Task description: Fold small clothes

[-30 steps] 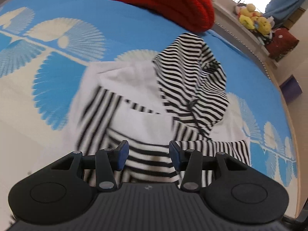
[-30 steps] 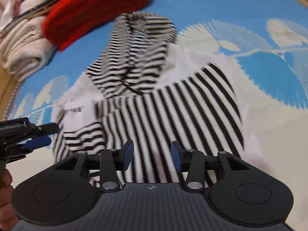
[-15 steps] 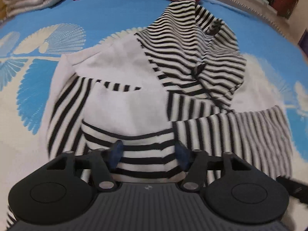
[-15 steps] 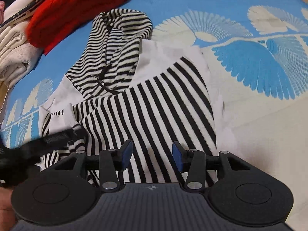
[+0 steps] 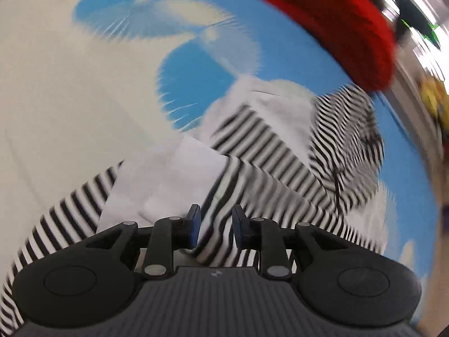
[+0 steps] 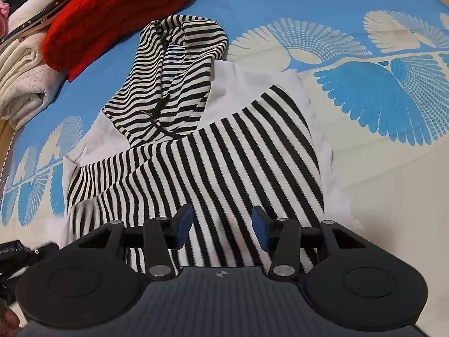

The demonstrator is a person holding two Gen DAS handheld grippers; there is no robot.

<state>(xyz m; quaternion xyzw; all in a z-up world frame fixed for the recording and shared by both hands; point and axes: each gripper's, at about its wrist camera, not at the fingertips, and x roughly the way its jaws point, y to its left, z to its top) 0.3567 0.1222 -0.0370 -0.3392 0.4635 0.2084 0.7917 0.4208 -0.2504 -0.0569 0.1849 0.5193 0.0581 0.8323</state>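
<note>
The left tool [image 5: 214,226], jaws just closing with a striped fold of the hoodie [image 6: 202,146] between them, may pinch too little cloth and lose it; the right tool [image 6: 221,229] hangs released over the hoodie ahead on the bed [image 6: 308,5].

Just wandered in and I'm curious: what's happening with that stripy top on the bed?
A person is folding a small black-and-white striped hoodie on a blue patterned bedspread, using a handheld claw in each hand. The left claw has just been closing, with a bunched fold of the striped fabric between its jaws; that view is blurred. The right claw hovers open over the striped sleeve laid across the body. A folded red knit lies behind.
</note>
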